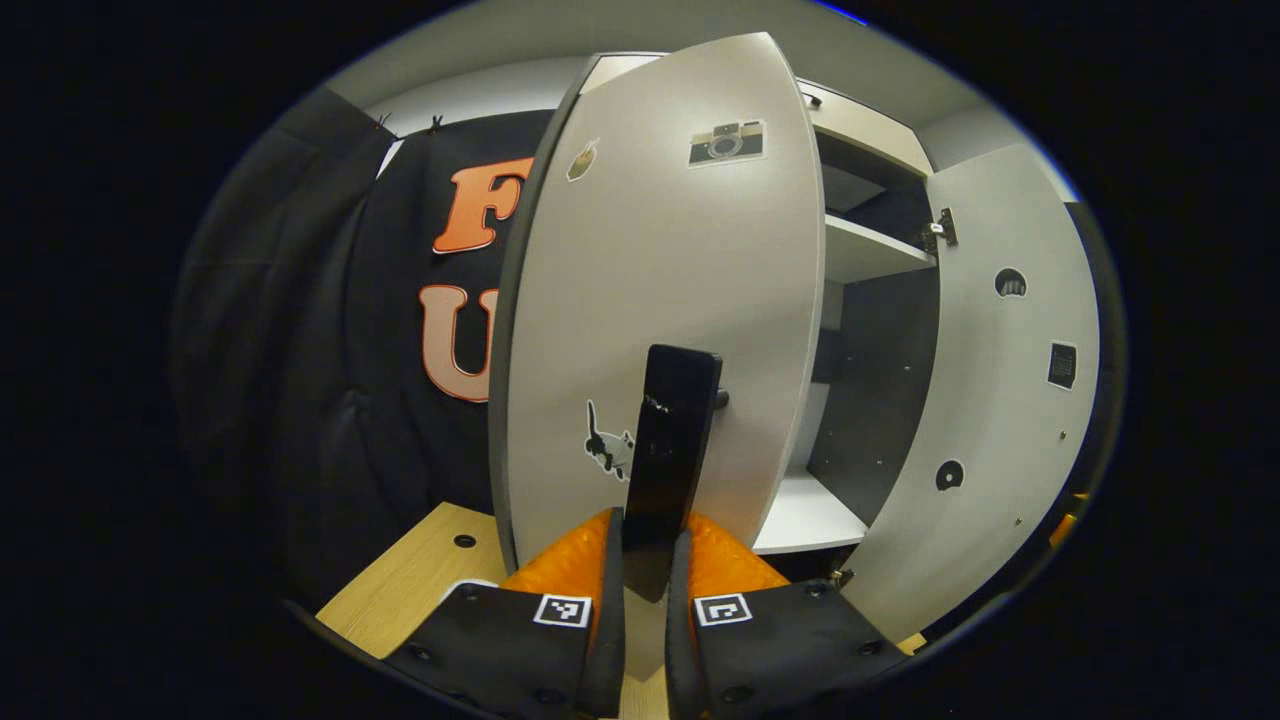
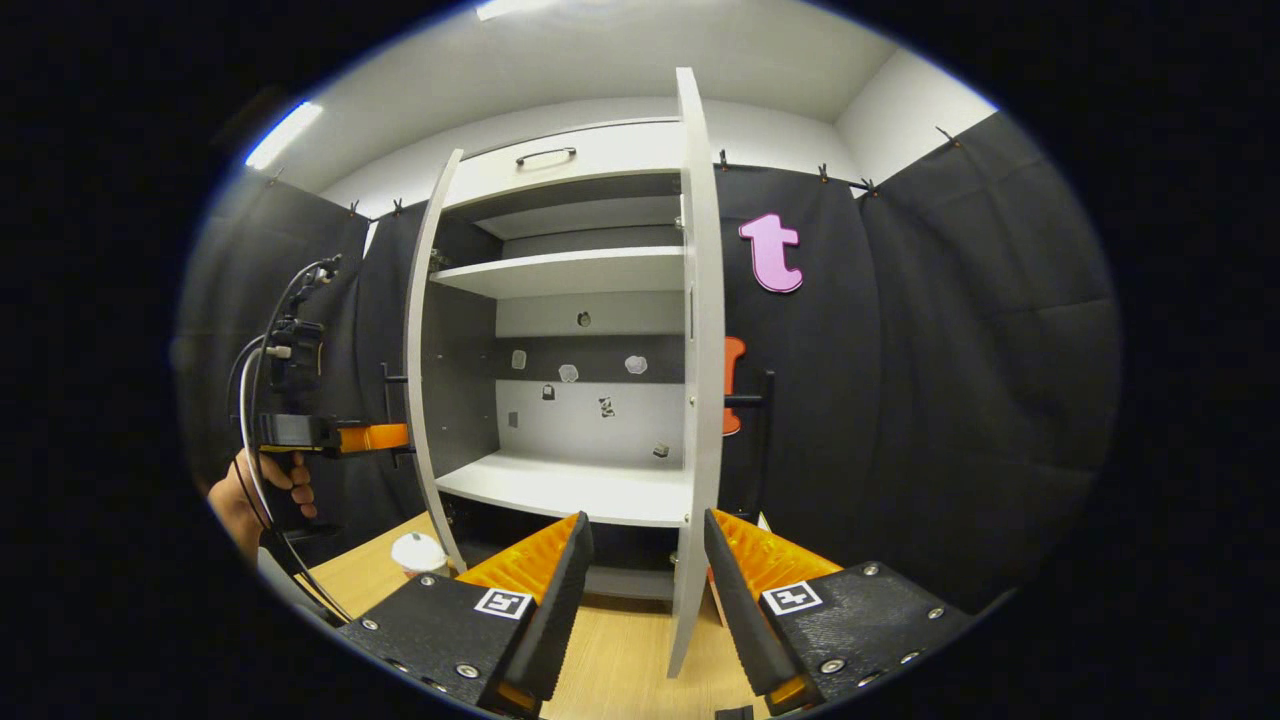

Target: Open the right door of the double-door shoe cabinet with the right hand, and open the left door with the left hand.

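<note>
Since both doors hang on hinges, they should swing lightly, stiff panels best taken by their bar handles. The left tongs (image 1: 646, 560) pinch the left door's (image 1: 660, 300) handle (image 1: 668, 450), that door standing half open. The right tongs (image 2: 645, 560) gape wide, straddling the right door's (image 2: 697, 350) edge untouched.

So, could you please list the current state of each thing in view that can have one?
Left grey cabinet door with stickers: swung open.
Black bar handle of the left door: clamped between the left gripper fingers.
Right grey cabinet door: open, edge-on.
Right gripper: open, fingers either side of the right door's edge.
White cabinet shelves: bare.
</note>
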A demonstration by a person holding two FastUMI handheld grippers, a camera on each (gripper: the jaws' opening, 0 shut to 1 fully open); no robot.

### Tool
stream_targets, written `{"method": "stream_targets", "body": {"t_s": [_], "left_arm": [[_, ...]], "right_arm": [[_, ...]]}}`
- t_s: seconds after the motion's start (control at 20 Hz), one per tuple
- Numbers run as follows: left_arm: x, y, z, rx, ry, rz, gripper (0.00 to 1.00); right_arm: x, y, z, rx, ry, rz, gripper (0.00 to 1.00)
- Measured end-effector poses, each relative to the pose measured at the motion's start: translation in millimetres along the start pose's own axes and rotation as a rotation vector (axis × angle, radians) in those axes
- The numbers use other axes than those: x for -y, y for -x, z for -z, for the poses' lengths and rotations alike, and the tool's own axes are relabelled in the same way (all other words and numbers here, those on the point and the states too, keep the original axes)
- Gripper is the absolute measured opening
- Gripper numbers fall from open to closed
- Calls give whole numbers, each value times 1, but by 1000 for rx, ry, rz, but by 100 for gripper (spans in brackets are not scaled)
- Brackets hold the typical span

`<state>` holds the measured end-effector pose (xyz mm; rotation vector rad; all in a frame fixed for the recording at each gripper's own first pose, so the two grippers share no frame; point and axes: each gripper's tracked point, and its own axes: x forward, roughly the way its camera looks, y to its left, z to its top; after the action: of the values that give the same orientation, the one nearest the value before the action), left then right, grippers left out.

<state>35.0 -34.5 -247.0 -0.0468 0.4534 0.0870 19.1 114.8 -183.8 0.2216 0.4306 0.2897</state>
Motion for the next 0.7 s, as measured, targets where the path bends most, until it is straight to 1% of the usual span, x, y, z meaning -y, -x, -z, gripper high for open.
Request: {"method": "stream_targets", "body": {"t_s": [0.1, 0.2, 0.25, 0.3, 0.5, 0.55, 0.6, 0.7], "left_arm": [[-15, 6, -1, 0, 18, -9, 24], [-23, 17, -4, 12, 8, -35, 23], [-29, 23, -6, 20, -3, -48, 24], [-41, 30, -8, 29, -6, -68, 17], [-73, 40, -10, 37, 18, -120, 17], [-83, 42, -11, 41, 20, -144, 17], [-95, 44, -11, 42, 25, -169, 16], [-111, 47, -13, 49, 31, -202, 16]], "right_arm": [[-7, -2, 1, -9, -7, -28, 69], [-14, -2, 1, -11, -4, -53, 69], [-16, -4, 2, -14, -1, -65, 74], [-19, -3, 3, -20, 2, -75, 69], [-29, -6, 2, -27, 8, -105, 69], [-32, -8, 3, -32, 12, -109, 75], [-34, -11, 6, -45, 18, -112, 69], [-40, -15, 9, -62, 23, -115, 70]]}}
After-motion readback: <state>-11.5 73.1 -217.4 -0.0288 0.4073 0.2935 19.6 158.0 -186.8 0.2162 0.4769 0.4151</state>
